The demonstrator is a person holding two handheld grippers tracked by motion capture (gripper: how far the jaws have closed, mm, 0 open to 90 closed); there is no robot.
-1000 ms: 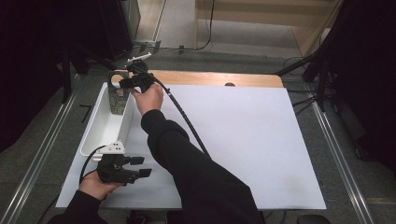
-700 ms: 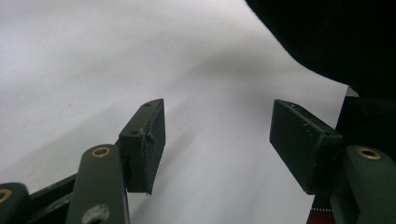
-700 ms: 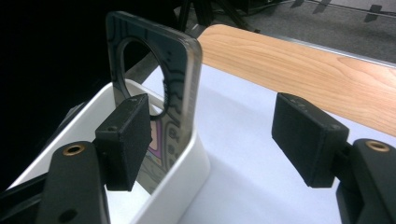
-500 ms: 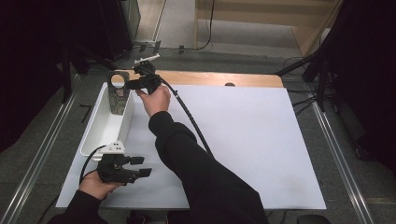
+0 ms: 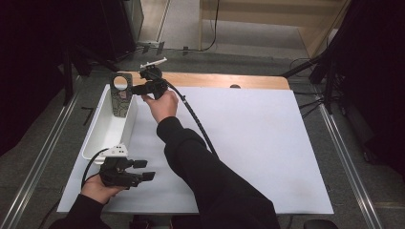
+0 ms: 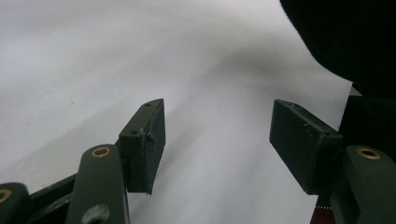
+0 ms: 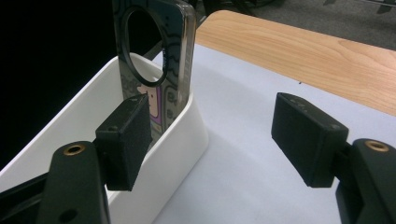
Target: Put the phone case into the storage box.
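A dark patterned phone case [image 5: 121, 95] with a round cut-out stands upright in the far end of a white bin [image 5: 102, 138], leaning on its right wall. My right gripper [image 5: 136, 88] hovers just right of the case, above the bin's rim, open and holding nothing. In the right gripper view the case [image 7: 161, 70] rises behind the left jaw, and the right gripper [image 7: 212, 130] has white table between its jaws. My left gripper [image 5: 143, 170] sits low at the table's near left corner, open. In the left gripper view the left gripper [image 6: 217, 140] has bare white surface in front of it.
The white table sheet [image 5: 258, 143] spreads to the right of the bin. A wooden strip [image 5: 224, 80] runs along the far edge. The right gripper's cable [image 5: 196, 119] trails over the sheet beside the dark sleeve [image 5: 210, 176]. Metal rails flank the table.
My right gripper has drawn back to the right, away from the case, which stays upright in the bin. The left gripper has not moved.
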